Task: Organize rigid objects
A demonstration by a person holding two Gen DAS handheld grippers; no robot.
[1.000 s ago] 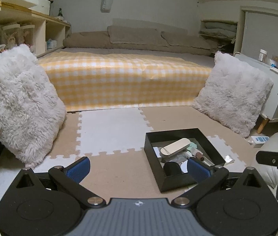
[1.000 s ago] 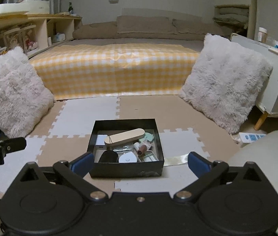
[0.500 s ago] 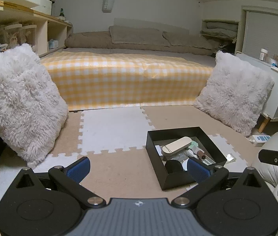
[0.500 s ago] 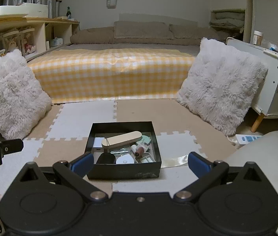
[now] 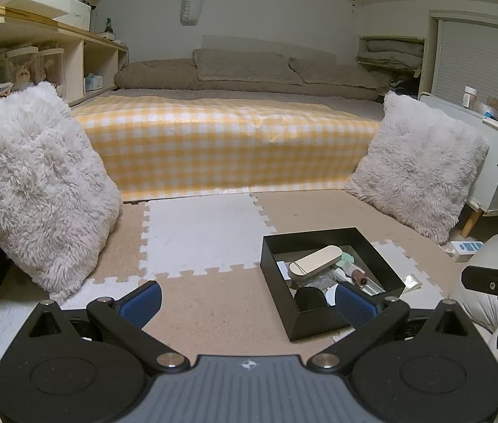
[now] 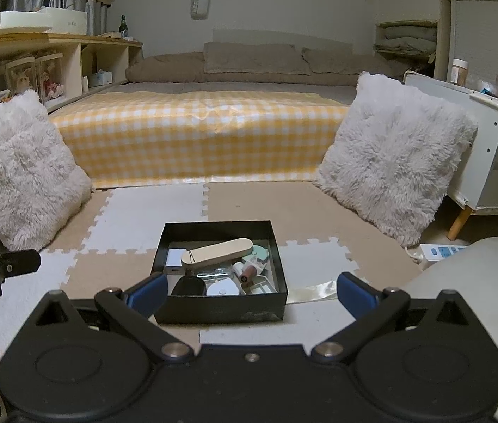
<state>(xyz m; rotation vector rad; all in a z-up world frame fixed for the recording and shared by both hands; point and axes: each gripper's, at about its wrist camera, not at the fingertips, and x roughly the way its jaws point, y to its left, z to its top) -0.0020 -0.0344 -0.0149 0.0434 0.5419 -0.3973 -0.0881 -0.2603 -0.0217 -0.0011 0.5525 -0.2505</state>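
Observation:
A black open box [image 5: 379,253] [image 6: 220,308] sits on the foam floor mat. Inside lie a long beige case [image 5: 315,265] [image 6: 217,252], a black rounded item [image 5: 309,298] [image 6: 188,286], a white round disc [image 6: 223,288], a small brown-tipped tube [image 6: 249,273], a mint piece [image 6: 259,253] and a white block [image 6: 174,257]. My left gripper [image 5: 247,305] hovers open to the box's left, its right pad overlapping the box's near corner. My right gripper [image 6: 250,292] is open, held back in front of the box, nothing between its pads.
Two fluffy white pillows [image 5: 34,190] [image 5: 418,162] flank a bed with a yellow checked cover [image 5: 227,144]. A wooden shelf unit [image 5: 37,56] lines the left, a white cabinet [image 6: 488,148] the right. A power strip [image 6: 439,251] lies beside a person's pale clothing [image 6: 474,303].
Both grippers have risen and drawn back slightly, so the box looks a little farther off. Both stay open and the box's contents have not moved.

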